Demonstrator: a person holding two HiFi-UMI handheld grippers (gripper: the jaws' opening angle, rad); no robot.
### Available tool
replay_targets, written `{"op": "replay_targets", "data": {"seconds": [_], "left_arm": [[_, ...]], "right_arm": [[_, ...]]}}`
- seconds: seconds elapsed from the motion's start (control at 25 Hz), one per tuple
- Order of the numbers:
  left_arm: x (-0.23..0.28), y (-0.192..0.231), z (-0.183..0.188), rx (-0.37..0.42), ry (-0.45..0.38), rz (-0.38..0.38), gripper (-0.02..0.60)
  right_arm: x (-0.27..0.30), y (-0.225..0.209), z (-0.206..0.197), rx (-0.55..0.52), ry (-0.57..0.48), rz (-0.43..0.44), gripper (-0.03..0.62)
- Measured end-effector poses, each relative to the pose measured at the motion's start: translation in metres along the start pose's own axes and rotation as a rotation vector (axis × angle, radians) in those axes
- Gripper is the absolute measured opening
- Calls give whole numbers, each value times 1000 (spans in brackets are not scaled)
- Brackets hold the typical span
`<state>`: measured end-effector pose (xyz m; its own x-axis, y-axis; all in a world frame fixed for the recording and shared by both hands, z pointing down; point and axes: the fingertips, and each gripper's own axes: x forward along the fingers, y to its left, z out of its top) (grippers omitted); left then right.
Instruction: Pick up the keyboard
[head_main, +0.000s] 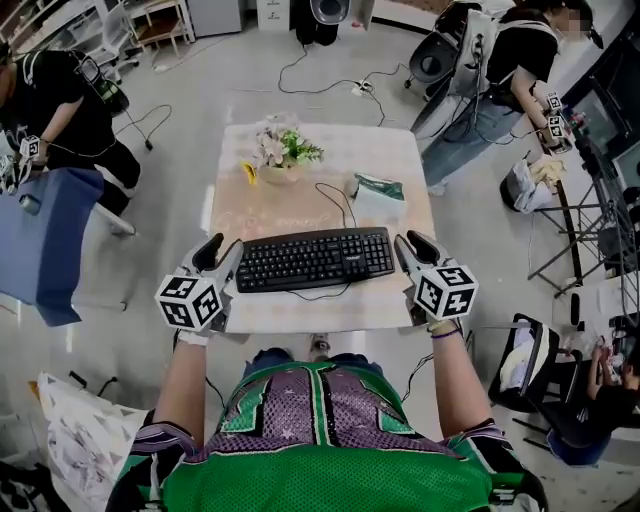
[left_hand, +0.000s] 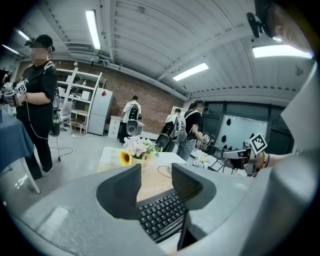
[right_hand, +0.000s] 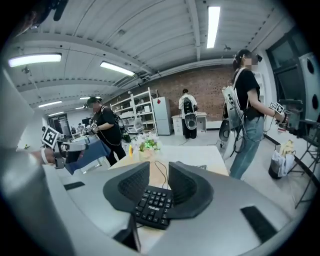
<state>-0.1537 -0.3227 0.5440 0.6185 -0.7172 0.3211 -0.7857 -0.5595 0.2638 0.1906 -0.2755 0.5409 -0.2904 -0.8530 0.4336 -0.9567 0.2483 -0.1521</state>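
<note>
Green-and-purple jersey (head_main: 320, 440) fills the bottom of the head view, and both forearms reach out from it to the near edge of the counter (head_main: 330, 312). The black keyboard (head_main: 314, 258) lies flat there, keys up, between the two grippers. The left gripper (head_main: 222, 252) is just off its left end and the right gripper (head_main: 412, 248) just off its right end.

In the left gripper view the fingers (left_hand: 122, 192) stand spread, with the keyboard's end low in the gap and nothing pinched. The right gripper view shows the same: fingers (right_hand: 132, 187) apart, the number-pad end under and between them, and the pads not pressing on it.

The keyboard's long axis runs left to right, about parallel with the counter's near edge, the right end perhaps a touch farther away. Its bottom key row faces the person, and the cable (head_main: 338, 200) leaves the far side and curls off toward the flower pot (head_main: 280, 160) and a green-topped packet (head_main: 378, 195).

The step in hand looks like the approach for a two-ended grasp. To do it well, each pair of fingers should take a short end squarely — one finger over the top, one under the lip — and both should close together. Lift level, and slowly enough that the trailing cable pays out without dragging the pot.
</note>
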Motion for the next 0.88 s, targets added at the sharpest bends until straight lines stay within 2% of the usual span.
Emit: {"op": "replay_targets", "data": {"seconds": [0.32,0.88], "left_arm": [[25,42,-68,-127,119,88,189],[42,74,-170,-230,323,155,189]], "right_arm": [[43,-39,-58,49,159,9,101],[88,-80,-140,123,364,51,117]]}}
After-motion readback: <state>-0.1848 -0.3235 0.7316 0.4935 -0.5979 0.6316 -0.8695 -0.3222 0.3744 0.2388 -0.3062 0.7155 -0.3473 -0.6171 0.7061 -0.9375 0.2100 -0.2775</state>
